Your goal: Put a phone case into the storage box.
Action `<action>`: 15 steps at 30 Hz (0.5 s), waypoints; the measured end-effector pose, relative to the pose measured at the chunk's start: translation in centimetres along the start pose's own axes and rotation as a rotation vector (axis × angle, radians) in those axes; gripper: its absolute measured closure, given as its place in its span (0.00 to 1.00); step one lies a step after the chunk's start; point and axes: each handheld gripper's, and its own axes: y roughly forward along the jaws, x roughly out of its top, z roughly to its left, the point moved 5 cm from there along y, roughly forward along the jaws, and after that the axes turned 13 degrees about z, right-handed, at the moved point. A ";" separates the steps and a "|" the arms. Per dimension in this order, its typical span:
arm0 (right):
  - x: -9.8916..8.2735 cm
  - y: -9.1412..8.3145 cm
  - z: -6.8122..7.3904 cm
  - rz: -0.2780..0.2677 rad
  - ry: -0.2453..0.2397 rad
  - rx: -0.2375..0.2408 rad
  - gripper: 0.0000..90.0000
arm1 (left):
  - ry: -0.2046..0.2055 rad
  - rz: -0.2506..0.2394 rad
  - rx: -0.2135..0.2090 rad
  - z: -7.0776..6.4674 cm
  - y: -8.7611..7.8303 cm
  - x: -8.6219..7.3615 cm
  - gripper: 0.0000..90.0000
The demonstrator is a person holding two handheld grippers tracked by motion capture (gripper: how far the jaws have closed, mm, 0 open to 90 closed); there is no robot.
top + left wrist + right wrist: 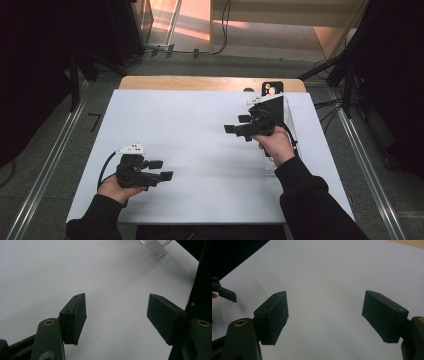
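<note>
My left gripper (162, 170) hovers over the near left of the white sheet (200, 150), held in a hand and pointing right. Its jaws stand apart with nothing between them, as the left gripper view confirms (116, 296). My right gripper (236, 124) is at the right of the sheet and points left. Its jaws are apart over bare white sheet in the right gripper view (325, 293). One jaw of the left gripper (225, 293) shows at that view's left edge.
A clear plastic container (292, 127) stands along the sheet's right side behind the right hand; its ribbed rim (156, 246) shows in the left gripper view. A black phone (272, 88) stands at the far edge. The wooden table (200, 82) ends just past the sheet.
</note>
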 end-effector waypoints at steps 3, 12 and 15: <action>-0.4 0.0 0.4 -0.002 -0.011 0.014 0.22 | 0.001 0.000 -0.004 -0.1 0.0 0.0 0.35; -1.9 -0.1 1.7 0.014 -0.067 0.003 0.23 | 0.008 -0.001 -0.011 -0.2 0.1 0.0 0.35; -2.4 -0.1 2.1 0.006 -0.088 -0.002 0.22 | 0.008 0.000 -0.011 -0.2 0.1 0.0 0.35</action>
